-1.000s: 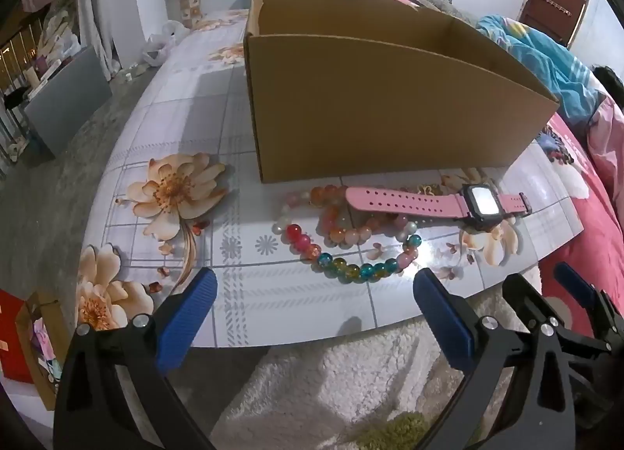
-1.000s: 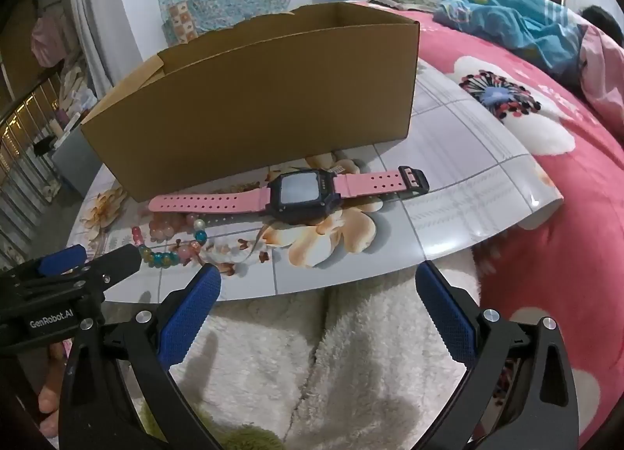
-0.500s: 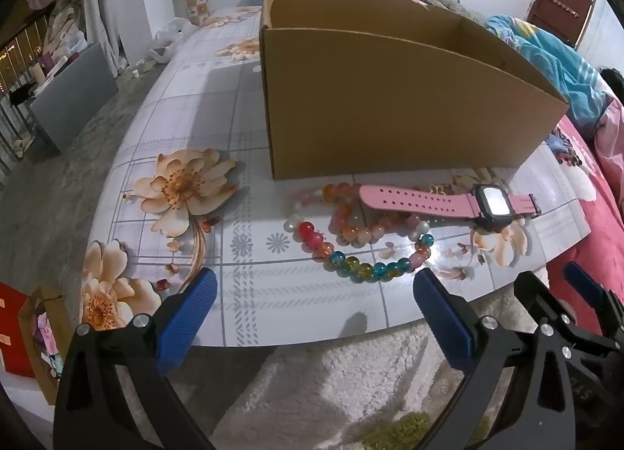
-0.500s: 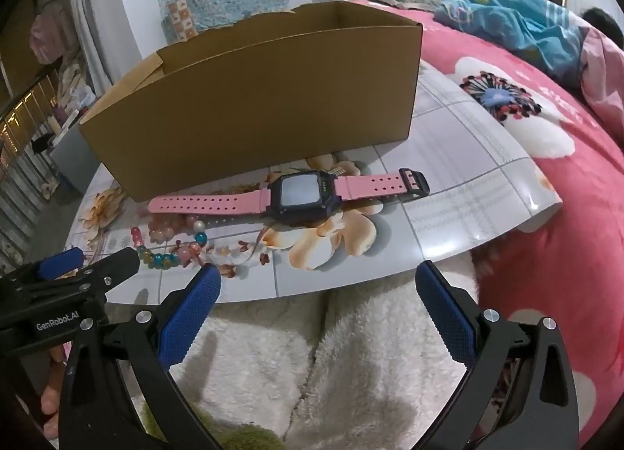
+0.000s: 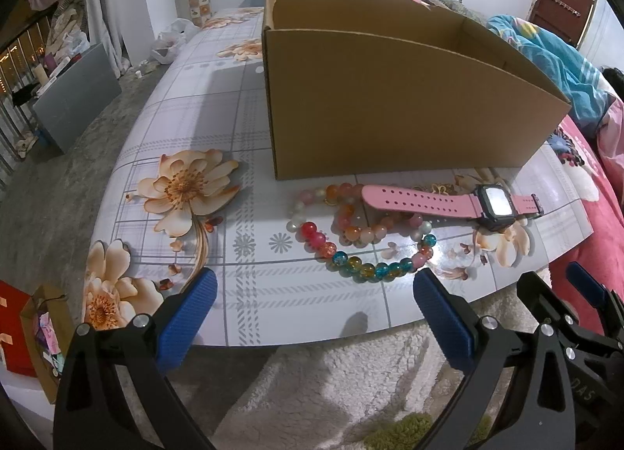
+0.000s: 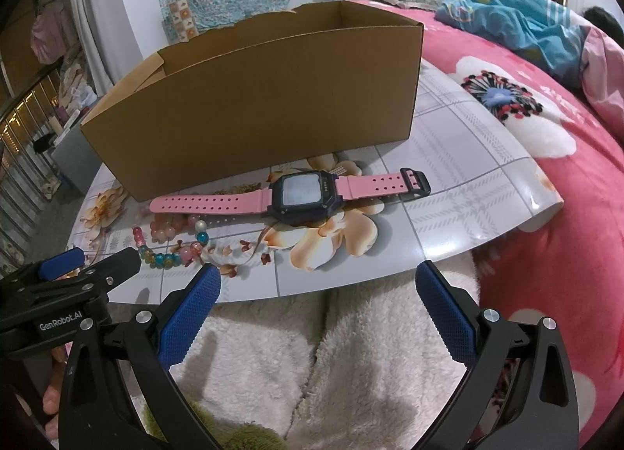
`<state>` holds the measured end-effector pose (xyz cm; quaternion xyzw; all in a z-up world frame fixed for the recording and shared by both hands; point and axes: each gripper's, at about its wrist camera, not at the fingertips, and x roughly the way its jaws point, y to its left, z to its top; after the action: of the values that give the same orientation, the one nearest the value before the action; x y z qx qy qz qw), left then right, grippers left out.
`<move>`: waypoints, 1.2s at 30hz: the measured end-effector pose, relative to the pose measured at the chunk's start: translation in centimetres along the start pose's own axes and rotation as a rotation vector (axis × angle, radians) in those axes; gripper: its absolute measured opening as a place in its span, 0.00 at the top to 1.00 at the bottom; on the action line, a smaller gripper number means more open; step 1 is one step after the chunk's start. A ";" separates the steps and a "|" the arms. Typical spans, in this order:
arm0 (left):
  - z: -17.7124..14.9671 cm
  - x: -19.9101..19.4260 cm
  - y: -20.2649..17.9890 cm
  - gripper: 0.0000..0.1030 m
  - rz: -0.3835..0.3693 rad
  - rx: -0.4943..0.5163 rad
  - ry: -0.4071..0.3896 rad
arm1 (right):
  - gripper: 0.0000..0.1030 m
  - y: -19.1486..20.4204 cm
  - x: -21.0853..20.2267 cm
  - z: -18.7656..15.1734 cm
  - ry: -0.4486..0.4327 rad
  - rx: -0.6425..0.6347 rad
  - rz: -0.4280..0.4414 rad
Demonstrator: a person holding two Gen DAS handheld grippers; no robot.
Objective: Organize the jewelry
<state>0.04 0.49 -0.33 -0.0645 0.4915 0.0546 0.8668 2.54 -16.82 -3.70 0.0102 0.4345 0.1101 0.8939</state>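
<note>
A pink-strapped watch [image 5: 448, 204] [image 6: 296, 196] with a dark square face lies flat in front of an open cardboard box [image 5: 390, 98] [image 6: 253, 98]. Beside it lie a multicoloured bead bracelet [image 5: 366, 258] [image 6: 167, 255] and a peach bead bracelet [image 5: 351, 216], partly under the strap. My left gripper [image 5: 312, 305] is open, hovering at the table's near edge just short of the beads. My right gripper [image 6: 318, 301] is open too, held off the table edge, below the watch. Each gripper shows at the edge of the other's view.
The table [image 5: 234, 137] has a glossy floral cover. A white fluffy blanket [image 6: 351, 352] lies below its front edge. A pink flowered bedspread [image 6: 546, 216] and blue bedding [image 6: 518, 24] lie to the right. A grey panel [image 5: 74, 98] stands on the floor at left.
My left gripper has drifted left and closer to the table, so the box and beads sit further right in its view. The right gripper has barely moved. Both stay open.
</note>
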 end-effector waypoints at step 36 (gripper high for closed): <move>-0.1 0.4 -0.3 0.04 0.026 0.002 0.004 | 0.06 0.4 -0.2 0.4 -0.002 0.001 0.000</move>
<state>0.18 0.14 -0.69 -0.0574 0.4941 0.0655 0.8650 2.64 -16.44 -3.28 0.0107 0.4338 0.1096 0.8942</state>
